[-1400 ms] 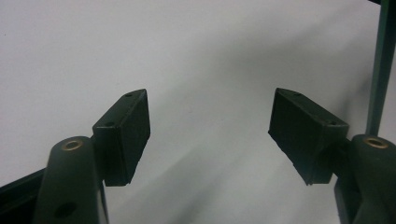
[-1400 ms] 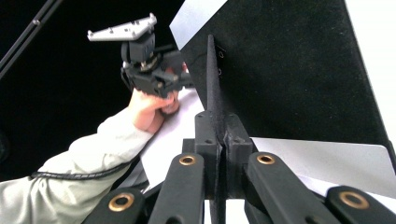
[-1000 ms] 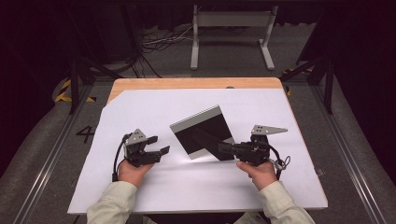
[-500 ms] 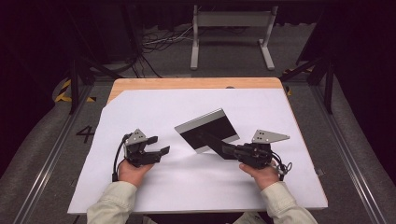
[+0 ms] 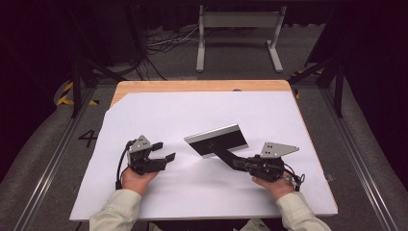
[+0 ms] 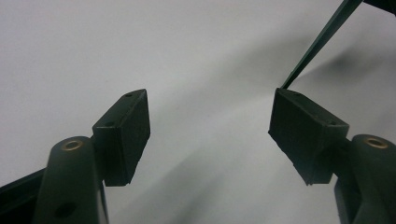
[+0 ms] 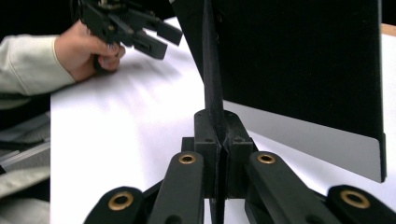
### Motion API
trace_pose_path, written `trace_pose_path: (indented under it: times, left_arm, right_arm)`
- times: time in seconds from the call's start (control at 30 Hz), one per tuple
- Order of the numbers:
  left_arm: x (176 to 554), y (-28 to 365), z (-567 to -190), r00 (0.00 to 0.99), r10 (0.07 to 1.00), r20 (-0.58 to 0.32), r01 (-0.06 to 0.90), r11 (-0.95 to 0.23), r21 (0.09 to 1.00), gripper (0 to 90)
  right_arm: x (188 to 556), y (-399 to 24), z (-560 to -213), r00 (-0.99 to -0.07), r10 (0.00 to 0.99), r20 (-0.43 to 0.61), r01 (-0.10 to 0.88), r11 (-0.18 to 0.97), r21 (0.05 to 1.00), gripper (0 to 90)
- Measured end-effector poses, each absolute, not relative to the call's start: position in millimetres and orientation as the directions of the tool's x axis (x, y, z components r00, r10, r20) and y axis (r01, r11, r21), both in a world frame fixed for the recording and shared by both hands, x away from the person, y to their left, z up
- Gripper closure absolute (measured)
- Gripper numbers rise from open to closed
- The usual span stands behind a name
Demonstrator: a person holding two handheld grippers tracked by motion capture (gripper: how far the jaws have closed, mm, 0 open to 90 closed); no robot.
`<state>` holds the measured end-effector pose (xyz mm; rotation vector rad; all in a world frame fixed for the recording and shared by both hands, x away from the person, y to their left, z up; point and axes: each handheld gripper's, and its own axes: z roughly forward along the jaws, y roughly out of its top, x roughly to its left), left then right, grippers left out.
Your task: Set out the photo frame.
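A thin black panel (image 5: 216, 139) with a pale grey strip along one side hangs tilted above the white sheet (image 5: 202, 110), right of centre. My right gripper (image 5: 228, 157) is shut on its lower corner; in the right gripper view the jaws (image 7: 217, 133) pinch the thin edge while the black face (image 7: 299, 60) rises above. My left gripper (image 5: 163, 150) stands open at the left, a short way from the panel, holding nothing. Its own view shows the two pads wide apart (image 6: 210, 126) over bare sheet, and the panel's edge (image 6: 322, 42) at the top right.
The white sheet covers most of a wooden table (image 5: 192, 85), whose far edge shows bare. A grey metal stand (image 5: 238, 21) and cables lie on the floor beyond. Dark rails run along both sides of the table.
The right gripper has drawn slightly toward the person and turned the panel, which now looks flatter and narrower from above. The left gripper has stayed put and open.
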<state>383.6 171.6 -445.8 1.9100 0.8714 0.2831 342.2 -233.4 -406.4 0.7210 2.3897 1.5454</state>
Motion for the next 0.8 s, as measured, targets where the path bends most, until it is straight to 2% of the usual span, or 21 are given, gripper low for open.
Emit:
trace_pose_path:
  times: [0.17,0.37,0.8]
  left_arm:
    - [386,172,-447,0.717,0.672,-0.186,0.462,-0.258,0.848,29.5]
    - [388,170,-447,0.719,0.671,-0.183,0.457,-0.259,0.851,29.5]
    - [389,167,-446,0.725,0.667,-0.169,0.449,-0.273,0.851,29.4]
  right_arm:
    - [345,-239,-410,-0.866,0.496,0.072,0.280,0.360,0.890,85.1]
    - [352,-249,-419,-0.851,0.518,0.086,0.318,0.378,0.869,81.8]
    - [351,-252,-429,-0.864,0.503,-0.008,0.286,0.506,0.814,79.9]
